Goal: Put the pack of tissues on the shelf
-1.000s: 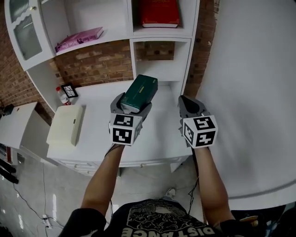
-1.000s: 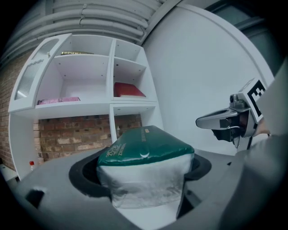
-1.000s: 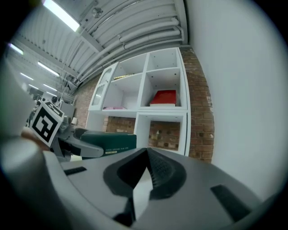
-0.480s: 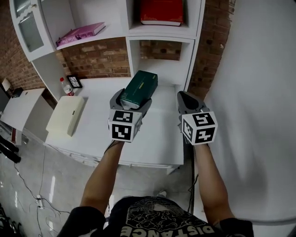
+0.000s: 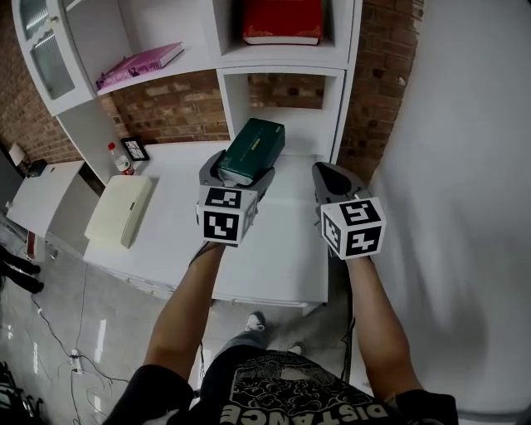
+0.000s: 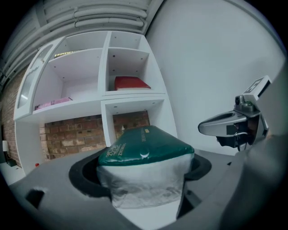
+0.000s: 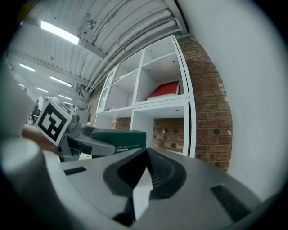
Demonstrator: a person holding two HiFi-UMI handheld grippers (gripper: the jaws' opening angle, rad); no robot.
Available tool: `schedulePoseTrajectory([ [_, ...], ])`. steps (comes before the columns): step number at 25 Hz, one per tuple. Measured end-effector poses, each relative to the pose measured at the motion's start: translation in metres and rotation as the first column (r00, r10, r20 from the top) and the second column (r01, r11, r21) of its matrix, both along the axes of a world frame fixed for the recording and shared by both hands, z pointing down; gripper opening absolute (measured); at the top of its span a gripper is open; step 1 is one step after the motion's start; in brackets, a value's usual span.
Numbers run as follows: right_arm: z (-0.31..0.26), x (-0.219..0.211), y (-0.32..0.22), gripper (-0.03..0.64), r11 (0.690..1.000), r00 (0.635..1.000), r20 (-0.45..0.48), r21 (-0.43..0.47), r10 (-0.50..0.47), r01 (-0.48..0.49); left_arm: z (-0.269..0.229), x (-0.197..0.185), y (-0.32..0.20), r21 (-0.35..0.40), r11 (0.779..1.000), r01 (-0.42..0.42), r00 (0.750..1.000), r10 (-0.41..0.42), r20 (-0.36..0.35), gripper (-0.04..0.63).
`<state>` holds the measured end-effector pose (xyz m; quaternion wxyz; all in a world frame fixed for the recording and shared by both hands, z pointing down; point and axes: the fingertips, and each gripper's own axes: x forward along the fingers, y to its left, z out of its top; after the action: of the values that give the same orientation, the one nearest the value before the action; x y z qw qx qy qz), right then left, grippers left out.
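A dark green pack of tissues with clear wrap at its near end is held above the white desk, and my left gripper is shut on it. In the left gripper view the pack fills the space between the jaws. It points toward the low open cubby of the white shelf unit. My right gripper hangs beside it to the right, shut with nothing in it; its jaws meet in the right gripper view, where the pack shows at left.
A red book lies in the upper cubby and a pink book on the left shelf. On the desk are a cream box, a small bottle and a small frame. A white wall stands at right.
Both grippers and the pack have edged a little forward toward the shelf. The view has shifted as the person stepped closer; a foot now shows below the desk.
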<state>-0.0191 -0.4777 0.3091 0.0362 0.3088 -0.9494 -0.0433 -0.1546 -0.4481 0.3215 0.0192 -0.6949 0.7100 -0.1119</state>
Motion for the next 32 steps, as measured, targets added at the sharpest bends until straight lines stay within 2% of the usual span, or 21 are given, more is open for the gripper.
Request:
schedulePoseTrajectory([
  [6, 0.001, -0.008, -0.027, 0.005, 1.0, 1.0, 0.016, 0.002, 0.023, -0.023, 0.0, -0.012, -0.041, 0.002, 1.0, -0.02, 1.0, 0.02, 0.004, 0.457],
  [19, 0.008, -0.041, -0.1, 0.005, 0.997, 0.996, -0.032, 0.017, 0.079, -0.078, 0.012, -0.025, -0.139, -0.005, 0.993, -0.118, 0.993, 0.118, -0.009, 0.459],
  [32, 0.014, -0.056, -0.126, 0.005, 0.995, 0.994, -0.058, 0.025, 0.095, -0.093, 0.023, -0.032, -0.19, -0.028, 0.988, -0.149, 0.989, 0.148, -0.026, 0.459],
])
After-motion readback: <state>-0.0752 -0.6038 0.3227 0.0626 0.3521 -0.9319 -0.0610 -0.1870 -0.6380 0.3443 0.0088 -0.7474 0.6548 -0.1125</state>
